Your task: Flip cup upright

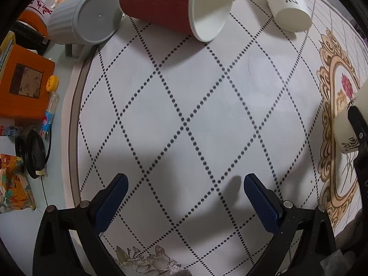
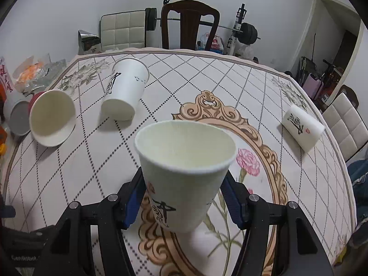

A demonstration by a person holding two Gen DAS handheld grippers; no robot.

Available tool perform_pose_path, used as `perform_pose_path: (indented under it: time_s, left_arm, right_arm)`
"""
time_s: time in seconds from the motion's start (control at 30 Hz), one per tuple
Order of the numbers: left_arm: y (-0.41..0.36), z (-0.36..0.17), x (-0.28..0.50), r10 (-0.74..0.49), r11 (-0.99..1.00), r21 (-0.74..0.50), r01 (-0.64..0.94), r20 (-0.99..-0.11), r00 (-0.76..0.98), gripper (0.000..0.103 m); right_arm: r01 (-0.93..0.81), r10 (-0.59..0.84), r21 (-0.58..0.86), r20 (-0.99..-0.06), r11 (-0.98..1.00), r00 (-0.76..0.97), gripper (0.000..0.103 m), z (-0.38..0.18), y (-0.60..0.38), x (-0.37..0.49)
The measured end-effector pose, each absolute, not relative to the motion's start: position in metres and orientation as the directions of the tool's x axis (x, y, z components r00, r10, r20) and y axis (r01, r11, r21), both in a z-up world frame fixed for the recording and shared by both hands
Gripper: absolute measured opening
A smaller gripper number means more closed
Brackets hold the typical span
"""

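Note:
My right gripper (image 2: 184,191) is shut on a white paper cup (image 2: 184,174) with black calligraphy. The cup is nearly upright, mouth up, just above the tablecloth's gold frame pattern. The same cup shows at the right edge of the left wrist view (image 1: 347,124). My left gripper (image 1: 185,181) is open and empty over the dotted diamond cloth. A red ribbed cup (image 1: 161,7) lies on its side ahead of it, mouth to the right. Another white calligraphy cup (image 1: 285,2) lies on its side beyond. A third white cup (image 2: 302,126) lies at the far right.
A grey ribbed mug (image 1: 85,16) lies on its side left of the red cup. An orange box (image 1: 23,87), a small bottle (image 1: 49,112) and a black lid (image 1: 34,151) crowd the table's left edge. Chairs (image 2: 189,23) stand behind the table.

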State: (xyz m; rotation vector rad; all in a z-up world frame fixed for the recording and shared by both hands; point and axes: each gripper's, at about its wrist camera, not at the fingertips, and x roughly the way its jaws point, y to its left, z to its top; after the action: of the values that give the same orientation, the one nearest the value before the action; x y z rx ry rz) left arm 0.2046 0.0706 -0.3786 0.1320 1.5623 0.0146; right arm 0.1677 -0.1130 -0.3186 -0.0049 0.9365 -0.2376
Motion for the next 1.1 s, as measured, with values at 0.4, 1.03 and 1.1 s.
perform_pose_path:
  time_s: [0.4, 1.03, 1.1]
  left_arm:
    - [0.065, -0.336, 0.144, 0.116, 0.989, 0.127, 0.074, -0.984, 0.133, 0.103]
    - [0.037, -0.145, 0.022, 0.095, 0.994, 0.113, 0.006, -0.866, 0.491, 0.103]
    - [0.035, -0.124, 0.007, 0.093, 0.994, 0.109, 0.001, -0.851, 0.517, 0.103]
  right_arm:
    - [0.197, -0.164, -0.074, -0.852, 0.978, 0.497, 0.082, -0.326, -0.123, 0.121]
    - [0.217, -0.207, -0.103, -0.817, 0.971, 0.539, 0.103, -0.142, -0.165, -0.005]
    - [0.221, -0.208, -0.099, -0.806, 0.970, 0.554, 0.103, -0.116, -0.172, -0.024]
